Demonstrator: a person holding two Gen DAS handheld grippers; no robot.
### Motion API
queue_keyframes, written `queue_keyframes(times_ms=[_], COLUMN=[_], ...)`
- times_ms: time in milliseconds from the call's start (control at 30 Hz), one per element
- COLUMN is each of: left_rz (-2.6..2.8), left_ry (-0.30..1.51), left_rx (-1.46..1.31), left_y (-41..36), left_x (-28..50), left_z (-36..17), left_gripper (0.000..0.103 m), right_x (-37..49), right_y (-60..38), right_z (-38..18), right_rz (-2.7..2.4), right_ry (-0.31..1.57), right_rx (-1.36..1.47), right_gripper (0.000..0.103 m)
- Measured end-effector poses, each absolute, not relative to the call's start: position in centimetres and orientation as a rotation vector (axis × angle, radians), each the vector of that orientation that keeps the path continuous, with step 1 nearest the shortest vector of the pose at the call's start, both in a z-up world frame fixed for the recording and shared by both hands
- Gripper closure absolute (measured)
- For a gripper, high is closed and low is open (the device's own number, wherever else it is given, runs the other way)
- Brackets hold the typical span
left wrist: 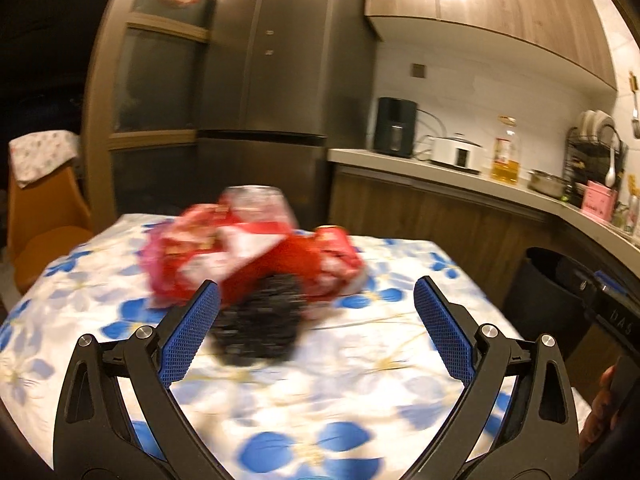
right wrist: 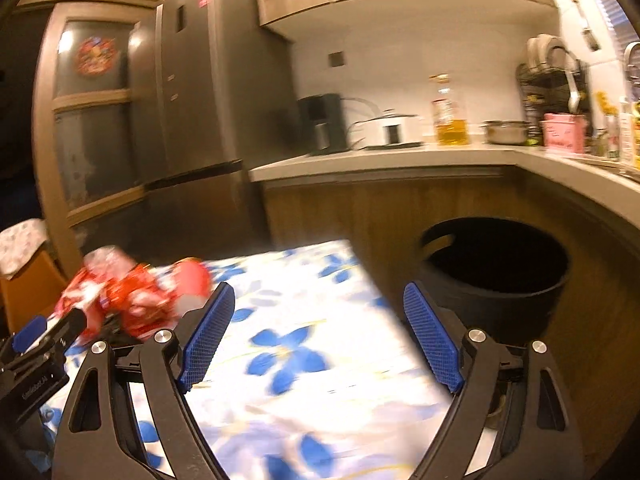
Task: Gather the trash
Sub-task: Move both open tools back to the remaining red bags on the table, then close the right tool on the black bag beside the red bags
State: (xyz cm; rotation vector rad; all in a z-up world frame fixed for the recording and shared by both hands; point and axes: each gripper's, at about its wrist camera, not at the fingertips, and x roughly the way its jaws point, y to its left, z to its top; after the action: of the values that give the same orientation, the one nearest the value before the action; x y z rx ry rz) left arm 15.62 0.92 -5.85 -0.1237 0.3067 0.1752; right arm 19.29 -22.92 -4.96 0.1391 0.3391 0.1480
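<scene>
1. Left gripper: jaws spread wide, nothing between the blue pads. Aimed across the table at the trash heap.
2. Right gripper: jaws likewise wide and empty, set over the floral tablecloth with the heap off to its left.
3. Black crumpled wad: nearest item of trash in the left wrist view, lying on the cloth just beyond the left pad. Blurred; material cannot be told. Judged light and soft, likely to compress under the pads. No clear long axis; roughly round.
4. Red wrappers: bunched directly behind and touching the black wad, with a clear plastic piece on top. Judged thin film: very light, limp, slippery, prone to spring back or slip free. Best taken at a thick crumpled fold near the middle, not at a loose edge. Heap runs crosswise in the left wrist view, long axis left to right; no definite pointing direction.
5. Black bin: on the floor past the table's far right corner, mouth open upward, against the wooden counter front. Judged the destination.
6. Counter: kettle, white cooker, oil bottle, pot, dish rack along the wall; fridge at left. Not part of the task.
</scene>
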Motion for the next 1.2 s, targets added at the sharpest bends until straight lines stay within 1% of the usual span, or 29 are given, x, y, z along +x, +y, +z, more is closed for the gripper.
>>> queue_keyframes(times_ms=[300,367,500,600,700,767,800,833,867,900,933,967,1033,1200], left_rz=[0.305,0.327,0.346,0.349,0.343,0.331,0.327,0.322,0.316,0.31,0.304,0.297,0.287,0.246], left_ry=[0.277,0.279,0.289,0.296,0.3,0.304,0.306,0.308,0.311,0.312,0.314,0.315,0.318,0.337], left_rx=[-0.175,-0.193,-0.205,-0.203,-0.211,-0.212,-0.21,-0.206,-0.201,-0.199,-0.198,-0.196,-0.189,-0.179], left_y=[8.1,9.4,10.9,11.8,12.3,12.4,12.4,12.4,12.3,12.3,12.2,12.0,11.7,11.1], left_x=[12.2,11.8,11.6,11.9,12.3,12.7,12.9,13.2,13.5,13.7,14.0,14.2,14.8,16.4], left_z=[-5.5,-5.6,-5.9,-6.0,-6.1,-6.1,-6.2,-6.2,-6.2,-6.2,-6.3,-6.3,-6.3,-6.8], left_gripper=[0.007,0.007,0.007,0.007,0.007,0.007,0.007,0.007,0.007,0.007,0.007,0.007,0.007,0.007], right_x=[19.9,20.4,21.8,22.7,23.4,23.9,24.1,24.3,24.3,24.4,24.3,24.2,23.8,22.0], right_y=[-12.4,-10.0,-7.1,-5.3,-4.1,-3.4,-3.3,-3.1,-3.1,-3.1,-3.2,-3.4,-4.1,-7.9], right_z=[-7.6,-8.1,-8.9,-9.2,-9.6,-10.0,-10.1,-10.2,-10.3,-10.4,-10.4,-10.4,-10.2,-9.7], right_rz=[0.366,0.409,0.46,0.491,0.515,0.534,0.542,0.554,0.562,0.575,0.58,0.578,0.579,0.541], right_ry=[0.414,0.435,0.479,0.502,0.529,0.552,0.56,0.571,0.578,0.586,0.588,0.585,0.578,0.563], right_rx=[0.088,0.076,0.083,0.087,0.078,0.076,0.076,0.074,0.074,0.074,0.069,0.06,0.056,0.096], right_gripper=[0.019,0.024,0.028,0.034,0.044,0.056,0.059,0.066,0.077,0.083,0.092,0.096,0.099,0.099])
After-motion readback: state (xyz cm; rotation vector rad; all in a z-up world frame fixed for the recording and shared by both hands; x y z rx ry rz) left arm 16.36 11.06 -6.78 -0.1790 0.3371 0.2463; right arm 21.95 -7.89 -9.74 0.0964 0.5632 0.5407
